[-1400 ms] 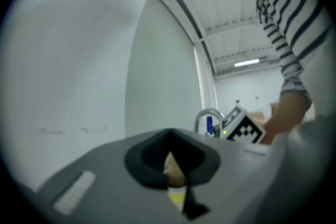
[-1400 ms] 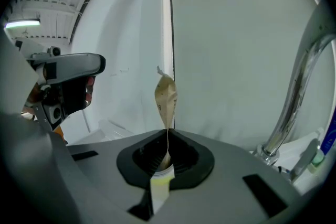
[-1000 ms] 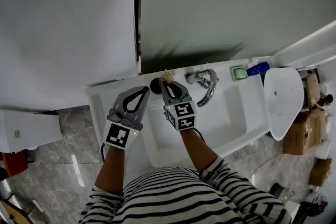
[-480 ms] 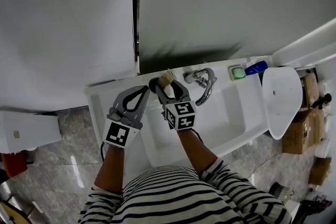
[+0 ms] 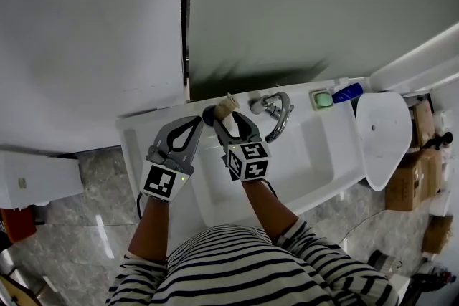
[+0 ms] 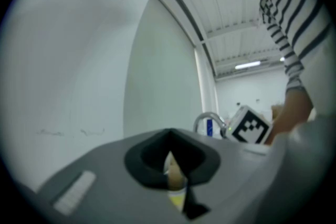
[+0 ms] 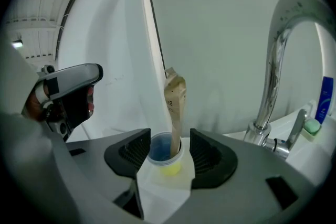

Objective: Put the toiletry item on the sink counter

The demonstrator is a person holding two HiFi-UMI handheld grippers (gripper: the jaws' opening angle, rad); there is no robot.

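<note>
A chrome faucet [image 7: 272, 76] stands just right of the right gripper [image 7: 165, 152]; further right are a green soap [image 7: 313, 126] and a blue bottle [image 7: 326, 96].

- Toiletry item [image 7: 175, 102]: tan, with small dark print.
- Cup [image 7: 157, 147]: clear, blue inside, yellow at the base.
- Faucet [image 5: 278, 116]: shiny chrome.
- Table [image 5: 143, 134] and sink [image 5: 315, 161]: plain white.
- Bottle [image 5: 348, 92]: bright blue.
- Soap [image 5: 324, 99]: pale green.
- Shirt [image 5: 237, 269]: black and white stripes.
- Floor [image 5: 79, 226]: grey marble, glossy.
- Wall [image 5: 301, 11]: pale grey-green; the panel [image 5: 86, 25] to its left is white.
- Boxes [image 5: 412, 186]: cardboard brown.
</note>
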